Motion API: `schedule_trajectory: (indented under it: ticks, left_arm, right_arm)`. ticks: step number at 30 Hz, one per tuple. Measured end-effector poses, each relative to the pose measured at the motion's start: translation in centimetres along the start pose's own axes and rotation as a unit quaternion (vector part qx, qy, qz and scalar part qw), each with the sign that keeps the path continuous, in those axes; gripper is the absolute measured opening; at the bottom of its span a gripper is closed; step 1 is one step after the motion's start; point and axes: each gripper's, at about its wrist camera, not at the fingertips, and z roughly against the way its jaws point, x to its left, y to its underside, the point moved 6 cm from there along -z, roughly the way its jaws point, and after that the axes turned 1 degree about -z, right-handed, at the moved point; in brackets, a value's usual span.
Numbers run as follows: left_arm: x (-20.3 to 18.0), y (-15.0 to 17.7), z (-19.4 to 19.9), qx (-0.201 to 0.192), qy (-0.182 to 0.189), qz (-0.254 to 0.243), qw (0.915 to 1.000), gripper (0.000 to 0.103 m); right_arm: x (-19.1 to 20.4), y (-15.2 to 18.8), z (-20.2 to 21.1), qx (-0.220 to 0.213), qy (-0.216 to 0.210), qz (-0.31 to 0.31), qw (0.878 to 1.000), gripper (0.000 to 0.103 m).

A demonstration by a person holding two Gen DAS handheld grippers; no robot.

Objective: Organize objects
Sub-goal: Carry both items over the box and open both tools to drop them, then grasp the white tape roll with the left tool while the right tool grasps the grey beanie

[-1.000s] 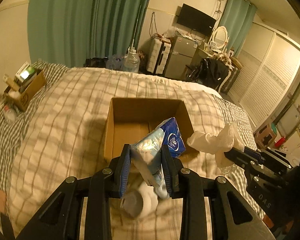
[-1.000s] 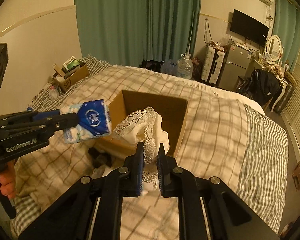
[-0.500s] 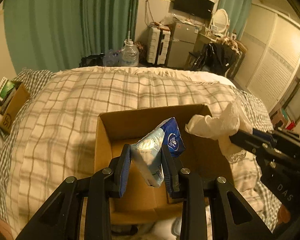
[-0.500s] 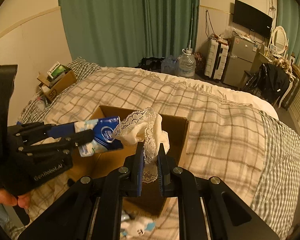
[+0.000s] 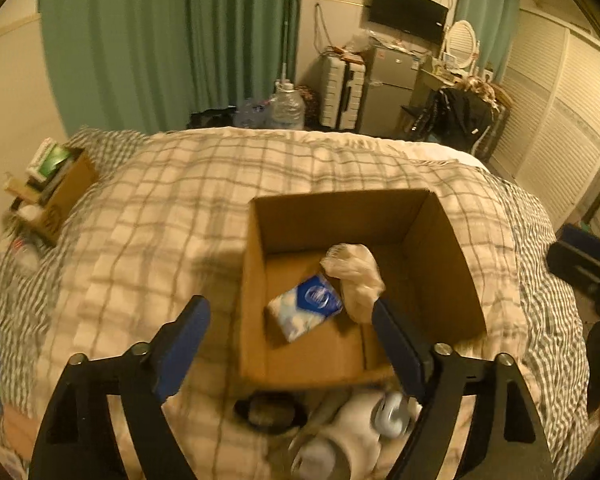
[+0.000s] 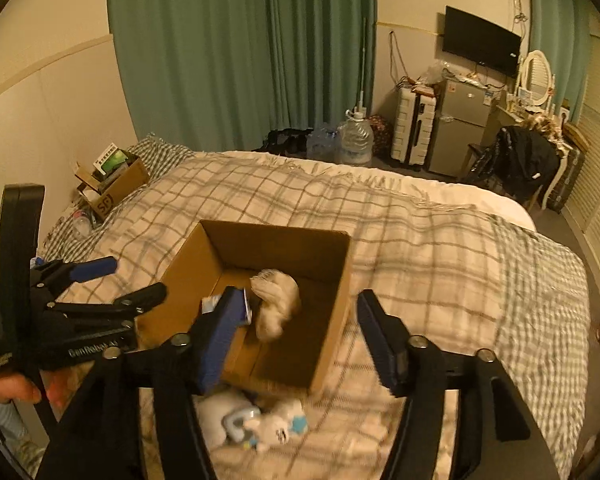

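My left tool has its jaws spread wide with nothing between the blue pads, and it is tipped forward and downward. My right tool is likewise wide open and empty, angled down the same way. In the right wrist view the left tool shows from the side at the left edge, its two fingers parted, with my left hand wrapped around its black grip.

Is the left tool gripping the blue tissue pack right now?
No, the left tool is open and empty, and the blue tissue pack lies inside the cardboard box.
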Motion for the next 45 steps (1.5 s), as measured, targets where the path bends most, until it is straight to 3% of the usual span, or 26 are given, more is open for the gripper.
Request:
schedule_trajectory:
  ticks: [8,14,20,26,34,36,38,43,45]
  left_arm:
    - [1.8,5.5,6.3,-0.012,-0.022,0.024,0.9994,0.096]
    - [2.1,9.6,7.7,-0.001,-0.015,0.051,0.9986,0.1]
    - [0.7,14.0,5.6,0.034,-0.003,0.063,0.9975,0.1]
    - [-1.4,17.6,1.1,0.106,-0.008,0.031,0.9938,0.1]
    - [-3.0,18.0,-2.6,0.125,-0.03,-0.025,0.9914,0.099]
    - [-3.4,17.8,-3.3,0.128,-0.03,-0.037,0.9906,0.094]
    - [-3.5,17.9,-4.1,0.138,-0.023,-0.042,0.9892,0.08]
    - [-3.3,17.9,-3.5,0.144,0.037,-0.02,0.9887,0.042]
    - [-2.9,17.6,-2.5,0.135,0.048,-0.015,0.9896,0.034]
  right_arm:
    - [-0.1,5.1,6.4,0.005,0.043,0.007,0.999,0.07]
    - [0.6,9.4,7.9,0.02,0.051,-0.001,0.998,0.082]
    - [2.1,13.8,5.8,0.051,0.063,0.001,0.997,0.085]
    - [3.3,17.2,1.6,0.091,0.072,0.022,0.993,0.085]
    - [2.8,18.6,-2.0,0.125,0.057,0.01,0.99,0.085]
    - [2.5,18.7,-2.6,0.13,0.057,0.006,0.99,0.085]
    - [2.3,18.8,-3.0,0.135,0.056,0.004,0.989,0.085]
    - [2.3,18.9,-3.2,0.14,0.057,0.01,0.988,0.085]
    - [2.6,18.9,-3.2,0.139,0.059,0.016,0.988,0.085]
